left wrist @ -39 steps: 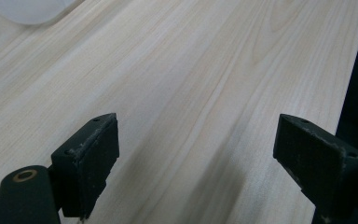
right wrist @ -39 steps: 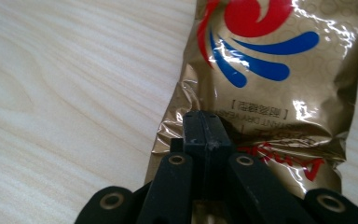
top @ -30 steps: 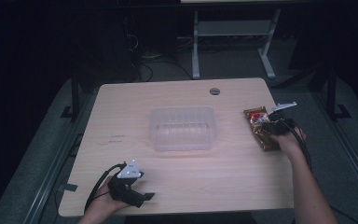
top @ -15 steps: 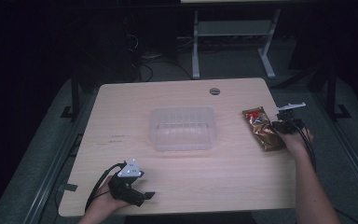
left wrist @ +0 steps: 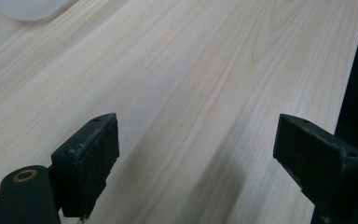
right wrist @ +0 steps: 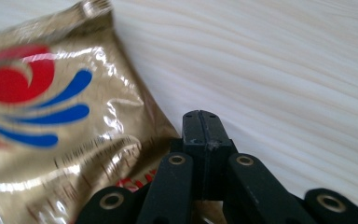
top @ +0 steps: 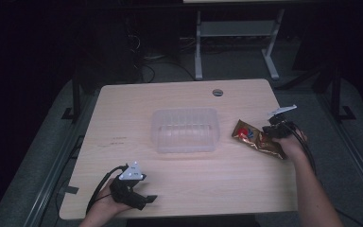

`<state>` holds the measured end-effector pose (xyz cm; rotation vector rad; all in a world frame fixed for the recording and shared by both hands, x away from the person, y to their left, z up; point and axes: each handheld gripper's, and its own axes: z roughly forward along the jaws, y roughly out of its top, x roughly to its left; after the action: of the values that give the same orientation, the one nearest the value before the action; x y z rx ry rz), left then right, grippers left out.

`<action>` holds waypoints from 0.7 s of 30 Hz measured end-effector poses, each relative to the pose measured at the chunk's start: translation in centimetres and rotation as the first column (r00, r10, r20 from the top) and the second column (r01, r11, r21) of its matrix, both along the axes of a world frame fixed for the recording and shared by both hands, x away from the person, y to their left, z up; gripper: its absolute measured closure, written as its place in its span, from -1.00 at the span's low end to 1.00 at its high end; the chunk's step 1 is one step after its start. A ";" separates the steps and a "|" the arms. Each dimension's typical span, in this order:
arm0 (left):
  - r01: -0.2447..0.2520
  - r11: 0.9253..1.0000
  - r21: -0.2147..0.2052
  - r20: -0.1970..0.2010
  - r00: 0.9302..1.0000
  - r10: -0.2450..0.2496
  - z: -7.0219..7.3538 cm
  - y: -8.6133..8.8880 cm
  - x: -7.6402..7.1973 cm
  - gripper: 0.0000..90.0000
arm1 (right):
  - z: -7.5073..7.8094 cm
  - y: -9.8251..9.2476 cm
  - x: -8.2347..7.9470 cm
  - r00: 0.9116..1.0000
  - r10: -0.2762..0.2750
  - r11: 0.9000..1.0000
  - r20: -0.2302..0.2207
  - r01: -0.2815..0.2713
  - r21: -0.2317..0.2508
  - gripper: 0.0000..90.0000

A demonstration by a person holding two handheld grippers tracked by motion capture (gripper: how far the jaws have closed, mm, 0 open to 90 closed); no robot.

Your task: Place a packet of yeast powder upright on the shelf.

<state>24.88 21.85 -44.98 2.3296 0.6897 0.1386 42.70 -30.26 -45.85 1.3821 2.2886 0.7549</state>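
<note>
The right tongs are fully closed at the edge of the gold snack packet, which now sits with its printed end pointing toward the clear plastic tub at the middle of the worktop. A second ago the packet lay further toward the right edge, more square to it; since then it has swung and shifted inward, so it looks as though the tongs have hold of it and have started to drag or lift it. In the right gripper view the jaws meet with no gap right beside the packet's lower edge, though whether foil is actually pinched between them is hard to tell from that angle. The left tongs rest near the front left of the worktop, jaws wide apart with nothing between them, as the left gripper view shows, and have not moved. The likely aim is to carry the packet into the tub.
</note>
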 end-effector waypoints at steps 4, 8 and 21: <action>-0.004 1.000 -0.012 -0.002 1.000 0.004 0.0 -0.2 -0.1 -0.69 | 0.4 0.9 -0.5 0.998 0.065 0.997 -0.009 -0.065 0.028 1.00; -0.001 1.000 -0.010 -0.004 1.000 0.001 0.1 -0.2 -0.1 -0.69 | 1.3 1.7 -1.4 0.994 0.107 0.994 0.009 -0.107 0.029 1.00; 0.013 1.000 -0.007 0.004 1.000 -0.013 0.3 -0.4 -0.1 -0.69 | 2.0 1.3 -4.1 0.996 0.089 0.996 -0.017 -0.089 -0.007 1.00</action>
<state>24.83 21.47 -44.73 2.3261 0.6722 0.1342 38.57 -28.91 -43.82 1.2948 2.3768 0.7630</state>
